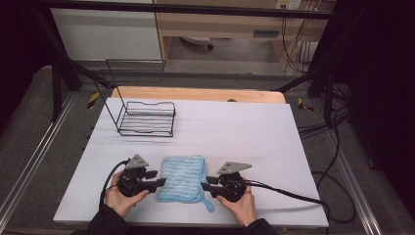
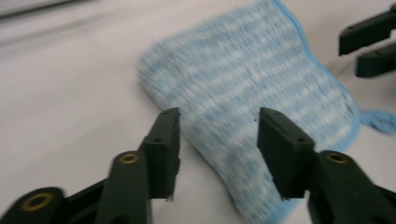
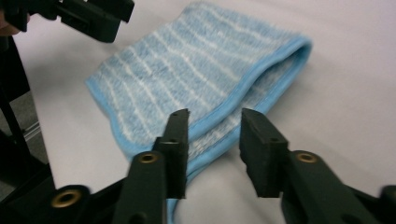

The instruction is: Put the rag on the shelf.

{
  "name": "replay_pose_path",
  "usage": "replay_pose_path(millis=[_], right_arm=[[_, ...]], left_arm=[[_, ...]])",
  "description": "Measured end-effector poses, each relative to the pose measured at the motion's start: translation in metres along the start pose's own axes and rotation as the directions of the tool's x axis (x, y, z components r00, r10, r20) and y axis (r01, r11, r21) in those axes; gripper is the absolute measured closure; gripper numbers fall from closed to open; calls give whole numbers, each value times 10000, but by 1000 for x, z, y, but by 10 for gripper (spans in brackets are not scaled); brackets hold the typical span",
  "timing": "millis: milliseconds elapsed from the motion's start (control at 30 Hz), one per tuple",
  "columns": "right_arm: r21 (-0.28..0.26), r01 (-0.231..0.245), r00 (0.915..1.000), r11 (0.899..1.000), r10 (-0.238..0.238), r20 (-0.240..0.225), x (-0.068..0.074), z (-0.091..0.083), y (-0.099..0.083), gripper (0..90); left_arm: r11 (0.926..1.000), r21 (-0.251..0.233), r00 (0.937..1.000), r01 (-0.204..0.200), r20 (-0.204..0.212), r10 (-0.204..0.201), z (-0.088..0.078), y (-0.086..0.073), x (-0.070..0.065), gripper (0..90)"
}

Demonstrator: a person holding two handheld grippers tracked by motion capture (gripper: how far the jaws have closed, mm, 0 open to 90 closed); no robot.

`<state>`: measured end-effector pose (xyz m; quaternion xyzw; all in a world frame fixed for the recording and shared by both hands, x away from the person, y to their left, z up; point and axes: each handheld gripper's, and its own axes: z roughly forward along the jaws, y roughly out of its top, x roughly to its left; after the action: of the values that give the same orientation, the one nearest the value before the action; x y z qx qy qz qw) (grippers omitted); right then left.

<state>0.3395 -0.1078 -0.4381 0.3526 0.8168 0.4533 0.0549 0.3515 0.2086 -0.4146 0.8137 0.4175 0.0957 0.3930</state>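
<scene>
A folded blue cloth (image 1: 181,178) with white stripes lies flat near the front edge of the white table (image 1: 254,137), between the two grippers. The left gripper (image 1: 162,182) sits at the cloth's left edge with its jaws spread wide and nothing between them; in the left gripper view its fingertips (image 2: 164,135) hover over the near edge of the cloth (image 2: 261,112). The right gripper (image 1: 204,186) sits at the cloth's right edge, jaws also apart and empty; in the right gripper view they frame the bound edge of the cloth (image 3: 196,84), where two layers show

Judging from this, the likely slip is a partial grasp. The cloth is doubled, so a jaw closing on the edge may catch the top layer alone, and the fold would then open or drag instead of lifting cleanly. On the right side the layers part slightly at the hem, which makes that more probable. A jaw pressed too flat against the table may slide the cloth away rather than pinch it. If the two grippers close or lift unevenly, the cloth could twist or bunch. It also lies close to the table's front edge, where a pull toward the person could draw it off. The small loop (image 1: 209,204) at the near right corner could snag a jaw

A wire rack (image 1: 147,119) stands well apart at the back left

No brand, label or writing can be read on anything
</scene>
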Motion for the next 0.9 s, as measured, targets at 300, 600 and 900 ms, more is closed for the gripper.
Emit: replay_pose_path(millis=[300, 600, 900], right_arm=[[-489, 144, 9992, 9987, -126, 367, -13, -2, 13, 373], [-484, -17, 9989, 9988, 40, 470, -19, -3, 10, 295], [-226, -4, 9992, 9997, 13, 411, -20, -1, 8, 207]], left_arm=[[9991, -81, 9970, 423, -640, -427, 29, 26, 30, 329], [9949, 115, 9933, 1003, -589, -994, 53, 28, 40, 512], [9941, 376, 9945, 1020, -280, -1009, 61, 22, 35, 636]])
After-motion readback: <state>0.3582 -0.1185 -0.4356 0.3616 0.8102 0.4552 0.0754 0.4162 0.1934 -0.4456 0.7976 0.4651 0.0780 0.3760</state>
